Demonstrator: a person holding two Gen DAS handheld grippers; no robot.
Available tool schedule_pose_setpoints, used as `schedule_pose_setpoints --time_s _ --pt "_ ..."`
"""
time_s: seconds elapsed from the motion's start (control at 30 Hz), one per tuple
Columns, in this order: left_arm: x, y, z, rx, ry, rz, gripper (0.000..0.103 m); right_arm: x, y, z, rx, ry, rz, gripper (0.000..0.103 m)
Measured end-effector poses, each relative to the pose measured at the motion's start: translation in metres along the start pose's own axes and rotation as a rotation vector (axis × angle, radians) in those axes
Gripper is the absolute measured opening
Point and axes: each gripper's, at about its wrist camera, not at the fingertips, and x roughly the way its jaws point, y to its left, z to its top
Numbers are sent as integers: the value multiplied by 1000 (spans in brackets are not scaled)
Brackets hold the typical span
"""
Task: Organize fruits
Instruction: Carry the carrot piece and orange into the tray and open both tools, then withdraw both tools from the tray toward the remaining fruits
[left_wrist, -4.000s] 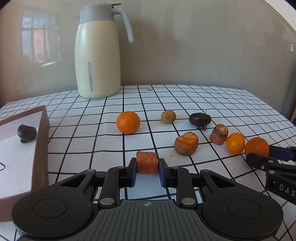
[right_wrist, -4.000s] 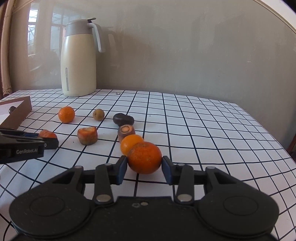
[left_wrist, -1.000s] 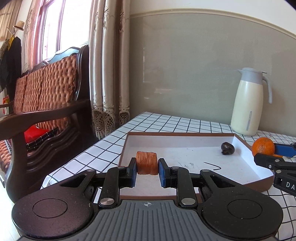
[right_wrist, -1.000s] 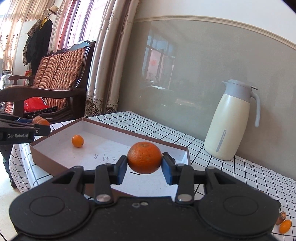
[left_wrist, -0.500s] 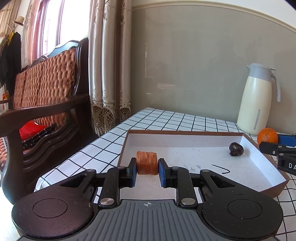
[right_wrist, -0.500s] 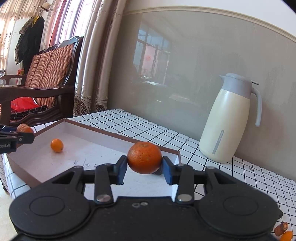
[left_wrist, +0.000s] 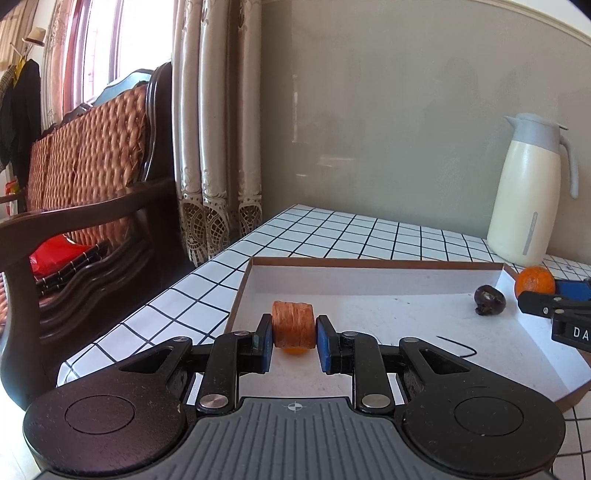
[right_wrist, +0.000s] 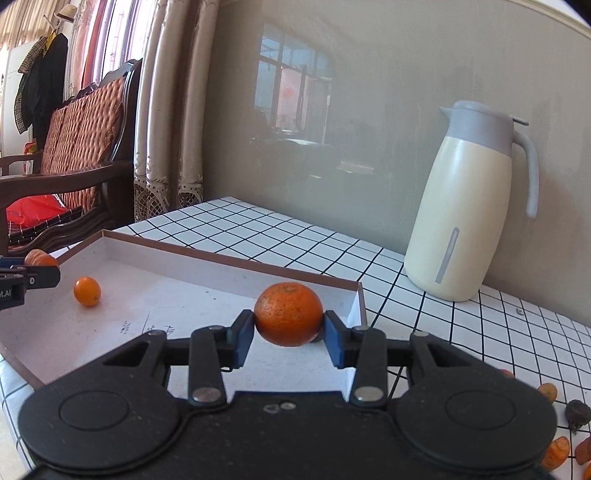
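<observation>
Your checked surface (right_wrist: 280, 236) carries the brown-walled tray (left_wrist: 369, 263), its near edge hidden behind both grippers. Your right gripper (right_wrist: 289, 334) fingers clamp the mandarin (right_wrist: 288, 314) at frame centre over the tray; your left gripper (left_wrist: 293, 341) fingers pinch the carrot chunk (left_wrist: 293, 328), half-hiding a small orange fruit (right_wrist: 87, 291).

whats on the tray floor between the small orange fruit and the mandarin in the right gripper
Nothing solid. In the right wrist view the white tray floor between the small orange fruit and the mandarin shows only faint pen scribbles.
</observation>
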Motion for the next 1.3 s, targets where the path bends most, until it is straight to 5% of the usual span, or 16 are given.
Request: schedule_pose_setpoints --time_s 0.17,0.23,0.27,0.33,0.73,1.3 --pt "10 -4 -1 10 33 -7 25 16 -6 4 12 38 8 34" --pt "9 -8 -4 26 15 4 28 14 -6 1 -3 -13 -42 67" --pt "7 -9 -4 23 2 12 56 8 -5 -1 -1 -65 -79 98" --pt "-2 -7 -3 7 -62 36 103 3 -7 0 0 -98 -92 97" --pt "-12 -12 -2 22 -102 44 103 -4 -9 -1 12 -89 -69 97" --pt "-42 -67 -4 62 -149 -59 103 -57 -54 -24 -13 -80 -219 97"
